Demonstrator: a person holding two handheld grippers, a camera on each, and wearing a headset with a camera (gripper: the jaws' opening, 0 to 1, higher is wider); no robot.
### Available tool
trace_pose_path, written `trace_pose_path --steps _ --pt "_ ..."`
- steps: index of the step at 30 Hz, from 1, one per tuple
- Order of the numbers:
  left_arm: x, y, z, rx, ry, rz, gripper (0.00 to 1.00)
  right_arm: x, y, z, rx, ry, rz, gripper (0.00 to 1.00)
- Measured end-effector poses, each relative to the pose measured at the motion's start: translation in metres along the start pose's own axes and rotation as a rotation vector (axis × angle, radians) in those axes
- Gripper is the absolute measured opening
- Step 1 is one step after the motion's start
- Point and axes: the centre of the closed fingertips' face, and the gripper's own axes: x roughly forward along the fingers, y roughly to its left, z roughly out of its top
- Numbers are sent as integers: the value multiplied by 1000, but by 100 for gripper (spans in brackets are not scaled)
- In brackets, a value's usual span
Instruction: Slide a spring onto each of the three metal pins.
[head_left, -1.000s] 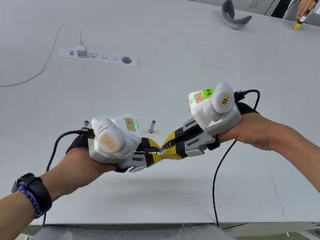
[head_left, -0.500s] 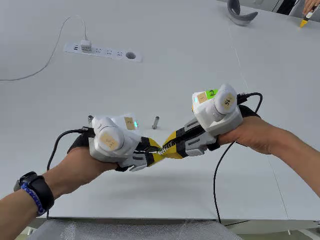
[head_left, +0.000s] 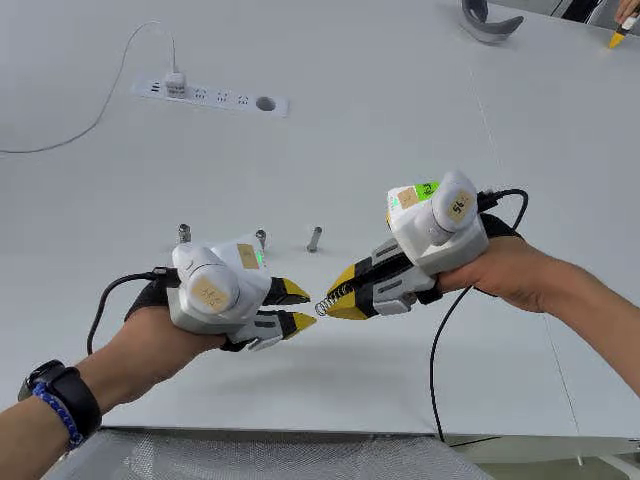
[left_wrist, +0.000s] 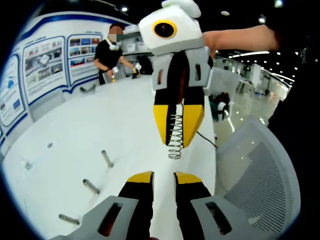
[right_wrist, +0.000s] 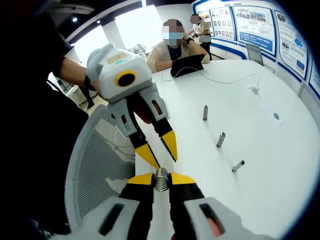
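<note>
The right gripper (head_left: 336, 300) was clenched on a spring (head_left: 323, 305), held in the air above the bench (head_left: 400, 150) not far in from its near edge. In the left gripper view the coil (left_wrist: 175, 137) ran down between the two yellow fingers (left_wrist: 162, 122) of the right gripper (left_wrist: 176, 145), and its lower end stuck out past their tips. In the right gripper view the spring (right_wrist: 161, 179) sat end-on, pinched between that gripper's own yellow tips.

The left gripper (head_left: 298, 306) faced it tip to tip, just beside the free end of the spring but not touching it. Its fingers (head_left: 290, 291) were released and spread apart, holding nothing. The right gripper view showed the same gap between the tips of the left gripper (right_wrist: 166, 163).

Three metal pins (head_left: 261, 238) stood in a row running along the bench, farther from the near edge than both grippers and well apart from one another. In the right gripper view the pins (right_wrist: 220, 139) were too small to tell whether any carried a spring.

A white power strip (head_left: 210, 97) lay toward the far left corner of the bench, with a plug in it. A grey mesh chair back (head_left: 250, 462) showed below the near edge.
</note>
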Motion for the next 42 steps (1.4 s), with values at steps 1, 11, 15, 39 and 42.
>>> trace_pose_path --steps 1,11,15,39,42 --pt "-1 0 -2 -7 -6 2 17 -1 0 0 4 -5 -2 12" --pt "-14 14 -25 -89 -2 66 21 -4 -12 -9 31 -5 -37 13" --pt "-19 24 -31 -143 -8 97 22 -4 -20 -15 43 9 -67 13" --pt "-41 53 -65 -245 10 228 36 -1 -77 -34 111 70 -185 13" --pt "-43 55 -68 -253 12 239 37 -1 -84 -35 114 78 -197 13"
